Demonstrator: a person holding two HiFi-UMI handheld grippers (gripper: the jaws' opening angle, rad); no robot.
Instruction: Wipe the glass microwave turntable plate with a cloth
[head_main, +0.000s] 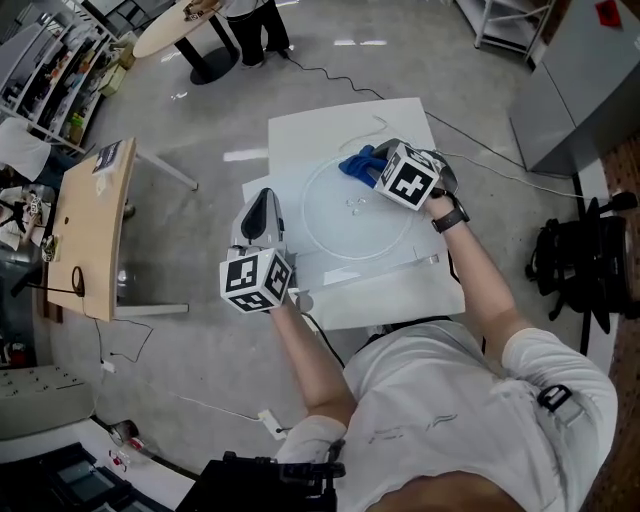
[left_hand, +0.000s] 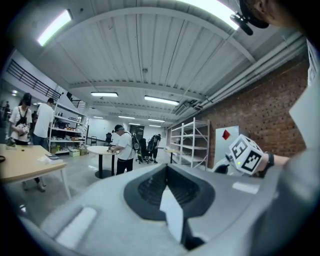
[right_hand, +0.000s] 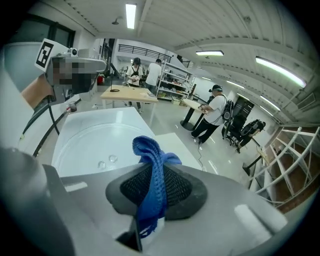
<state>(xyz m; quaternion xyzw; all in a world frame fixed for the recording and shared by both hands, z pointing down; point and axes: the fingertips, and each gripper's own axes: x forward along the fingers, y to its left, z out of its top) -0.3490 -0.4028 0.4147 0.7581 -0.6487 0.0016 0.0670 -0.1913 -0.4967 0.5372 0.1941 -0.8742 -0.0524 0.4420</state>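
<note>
The round glass plate (head_main: 330, 235) lies flat on the white bench (head_main: 400, 290), about in the middle of it, with a couple of small clear bumps near its centre. At the plate's far right rim is a blue cloth (head_main: 358, 163), bunched up and clenched in the right tongs (head_main: 378, 165). In the right gripper view the cloth (right_hand: 152, 175) sticks out past the closed tongs (right_hand: 150, 197) above the plate (right_hand: 85, 145). Whether the cloth touches the glass, I cannot tell.

The left tongs (head_main: 262, 200) are held over the left edge of the bench, beside the plate and apart from it. The left gripper view shows these tongs (left_hand: 172, 200) pressed together with nothing in them, aimed out into the room.

A wooden table (head_main: 95, 230) stands well to the left. A black bag (head_main: 575, 265) sits on the floor to the right.
</note>
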